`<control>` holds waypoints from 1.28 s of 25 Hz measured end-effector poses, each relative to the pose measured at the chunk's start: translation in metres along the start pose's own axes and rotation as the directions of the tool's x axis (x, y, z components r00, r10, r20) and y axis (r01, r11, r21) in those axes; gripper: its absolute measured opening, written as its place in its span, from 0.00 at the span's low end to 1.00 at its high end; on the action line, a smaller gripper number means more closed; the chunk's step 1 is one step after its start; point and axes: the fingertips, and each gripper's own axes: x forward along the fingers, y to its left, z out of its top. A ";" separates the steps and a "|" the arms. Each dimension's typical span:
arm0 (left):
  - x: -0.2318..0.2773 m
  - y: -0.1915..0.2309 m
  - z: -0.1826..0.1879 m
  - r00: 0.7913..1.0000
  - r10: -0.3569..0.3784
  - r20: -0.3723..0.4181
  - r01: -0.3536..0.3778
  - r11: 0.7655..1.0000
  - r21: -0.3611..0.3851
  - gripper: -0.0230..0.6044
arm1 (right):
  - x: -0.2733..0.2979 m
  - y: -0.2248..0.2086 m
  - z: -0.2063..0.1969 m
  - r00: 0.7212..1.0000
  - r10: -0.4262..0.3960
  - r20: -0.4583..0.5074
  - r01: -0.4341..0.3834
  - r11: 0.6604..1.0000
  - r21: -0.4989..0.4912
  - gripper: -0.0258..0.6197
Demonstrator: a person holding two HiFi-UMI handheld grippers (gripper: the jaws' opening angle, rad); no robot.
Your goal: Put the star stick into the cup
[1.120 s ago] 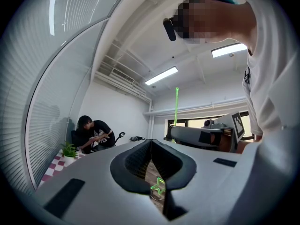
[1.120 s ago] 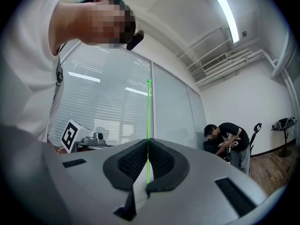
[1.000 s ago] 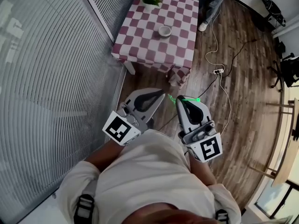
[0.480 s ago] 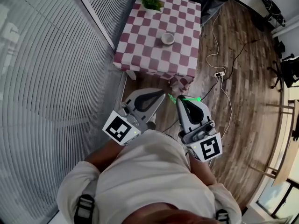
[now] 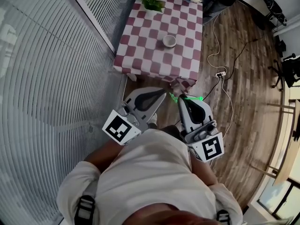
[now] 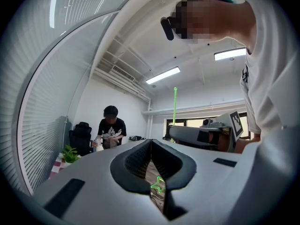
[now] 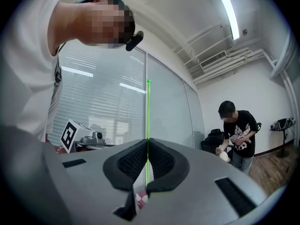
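In the head view a white cup (image 5: 169, 41) stands on the checkered table (image 5: 140, 55) ahead of me. My right gripper (image 5: 182, 99) is shut on the thin green star stick (image 5: 190, 98), which lies crosswise through its jaws. The star end (image 5: 172, 97) pokes out toward my left gripper (image 5: 164, 96). In the right gripper view the stick (image 7: 148, 121) rises straight up from the closed pads. The left gripper view shows its own jaws meeting at the tip with nothing between them, and the star (image 6: 158, 184) shows through the gap behind the pads. Both grippers are short of the table.
A potted plant (image 5: 152, 3) sits at the table's far side. A person (image 6: 111, 128) stands beyond the table. A power strip (image 5: 219, 72) and cables lie on the wooden floor to the right. A glass wall with blinds (image 5: 47, 78) runs along the left.
The table and cup have drawn nearer in the head view as I walk toward them. Both grippers stay as they were, and the stick is still held.
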 end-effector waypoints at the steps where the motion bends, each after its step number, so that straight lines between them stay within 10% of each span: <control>1: 0.001 0.001 0.000 1.000 -0.001 0.002 0.001 1.000 0.000 0.09 | 0.001 -0.001 0.000 1.000 -0.001 -0.001 0.001 1.000 0.000 0.09; 32: 0.049 0.050 -0.014 1.000 0.014 -0.015 -0.014 1.000 0.000 0.09 | 0.039 -0.062 -0.020 1.000 -0.006 0.011 0.006 1.000 0.016 0.09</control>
